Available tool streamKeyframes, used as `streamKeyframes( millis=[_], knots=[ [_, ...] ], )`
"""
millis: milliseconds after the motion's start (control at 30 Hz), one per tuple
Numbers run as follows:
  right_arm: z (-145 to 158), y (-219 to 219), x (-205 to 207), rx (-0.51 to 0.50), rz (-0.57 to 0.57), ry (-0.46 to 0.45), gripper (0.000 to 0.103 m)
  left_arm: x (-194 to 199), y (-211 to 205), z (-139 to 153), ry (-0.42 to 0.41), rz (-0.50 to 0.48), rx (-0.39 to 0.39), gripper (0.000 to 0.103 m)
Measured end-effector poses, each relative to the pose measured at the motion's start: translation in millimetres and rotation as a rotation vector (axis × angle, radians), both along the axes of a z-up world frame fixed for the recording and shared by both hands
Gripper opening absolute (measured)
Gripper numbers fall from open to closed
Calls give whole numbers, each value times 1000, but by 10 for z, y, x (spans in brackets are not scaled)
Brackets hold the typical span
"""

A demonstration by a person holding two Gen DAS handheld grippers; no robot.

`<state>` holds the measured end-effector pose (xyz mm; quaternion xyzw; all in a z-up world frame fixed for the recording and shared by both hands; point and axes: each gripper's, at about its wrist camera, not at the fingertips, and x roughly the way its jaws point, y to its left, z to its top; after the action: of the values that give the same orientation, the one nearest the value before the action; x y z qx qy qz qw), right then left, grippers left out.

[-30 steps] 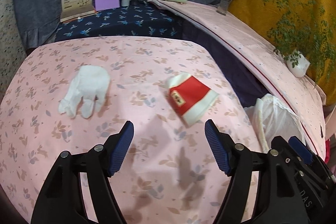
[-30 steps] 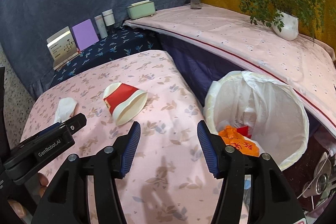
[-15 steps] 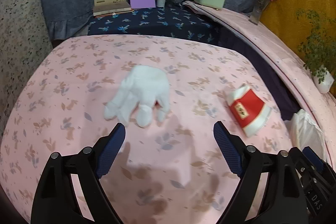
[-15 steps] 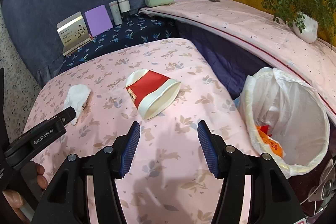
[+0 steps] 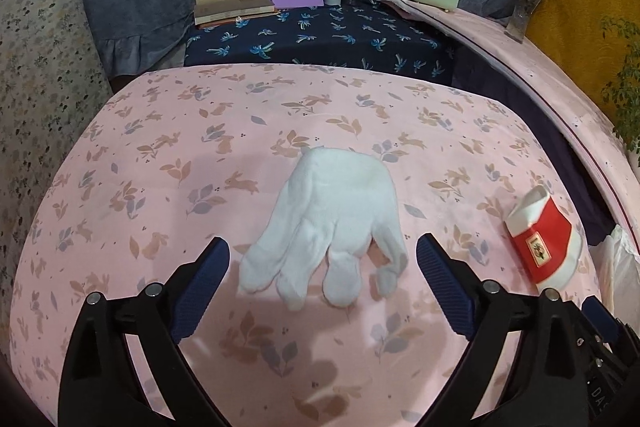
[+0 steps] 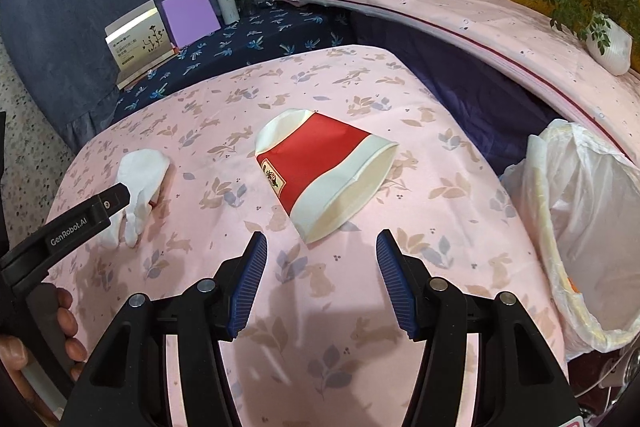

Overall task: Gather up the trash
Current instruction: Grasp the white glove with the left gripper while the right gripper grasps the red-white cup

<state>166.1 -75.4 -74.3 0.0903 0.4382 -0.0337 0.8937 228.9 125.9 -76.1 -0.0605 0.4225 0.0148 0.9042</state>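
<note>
Your left claw (image 5: 322, 273) is spread wide and holds nothing; the white glove (image 5: 334, 223) lies flat on the pink floral surface (image 5: 160, 155), its fingertips pointing back at you and reaching into the gap between the two blue pads (image 5: 200, 281). The glove's cuff end lies farther out, beyond the pads. Neither pad touches it.

Your right claw (image 6: 318, 277) is also spread and empty. The flattened red-and-white paper cup (image 6: 320, 167) lies on its side just ahead of that claw, its open mouth turned toward the right pad and its near edge just short of the gap between the pads. From the right wrist view the glove (image 6: 138, 179) sits well to the left of the cup, partly covered by your left claw's black arm.

The bin lined with a white bag (image 6: 576, 223) stands off the right edge of the surface, just beside it, with a bit of orange showing inside. In the left wrist view the cup (image 5: 542, 243) lies to the right of the glove, near that same edge.
</note>
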Motion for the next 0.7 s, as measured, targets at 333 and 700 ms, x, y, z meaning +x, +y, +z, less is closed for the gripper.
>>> streamKeyframes(
  millis=[333,700],
  knots=[
    [-141,11,259,17,-5,19,56,308,-63,-226,56,-14,-17,90],
    [-186,76,357,28,22,15,50,298,-276,-269,58,-94,-31,47]
  ],
)
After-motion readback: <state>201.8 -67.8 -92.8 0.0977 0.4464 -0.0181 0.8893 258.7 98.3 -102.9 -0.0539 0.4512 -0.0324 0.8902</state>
